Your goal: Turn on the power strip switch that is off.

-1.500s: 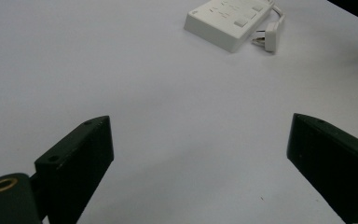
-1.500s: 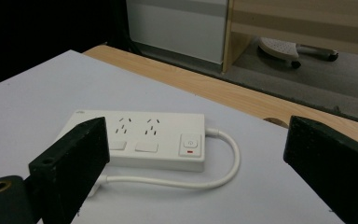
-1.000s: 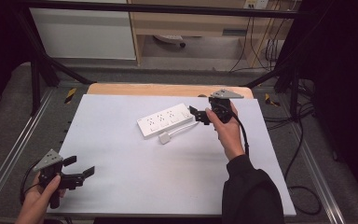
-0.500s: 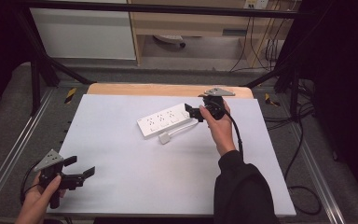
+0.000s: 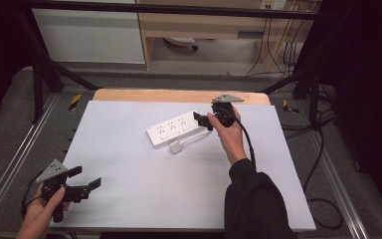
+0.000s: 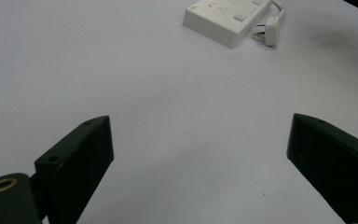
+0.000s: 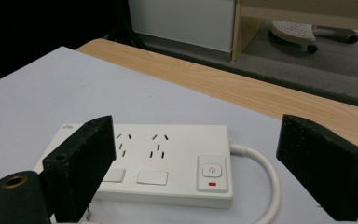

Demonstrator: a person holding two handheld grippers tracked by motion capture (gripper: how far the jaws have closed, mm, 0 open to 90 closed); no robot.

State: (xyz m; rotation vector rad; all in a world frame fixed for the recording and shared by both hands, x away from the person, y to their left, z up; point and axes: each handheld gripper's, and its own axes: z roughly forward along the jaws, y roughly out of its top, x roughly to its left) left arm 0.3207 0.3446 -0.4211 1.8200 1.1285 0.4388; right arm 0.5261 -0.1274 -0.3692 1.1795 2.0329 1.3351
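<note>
While your left gripper hangs spread near the table's corner, your right gripper gapes at the power strip.

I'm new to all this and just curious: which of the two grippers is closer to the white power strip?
The right. The right gripper hangs open at the power strip's cable end, jaws either side of it. The left gripper sits open at the table's near left corner, far off.

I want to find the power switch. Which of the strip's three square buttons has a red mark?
The button at the cable end of the power strip: it bears a power symbol above a red mark. The other two buttons are plain white.
</note>
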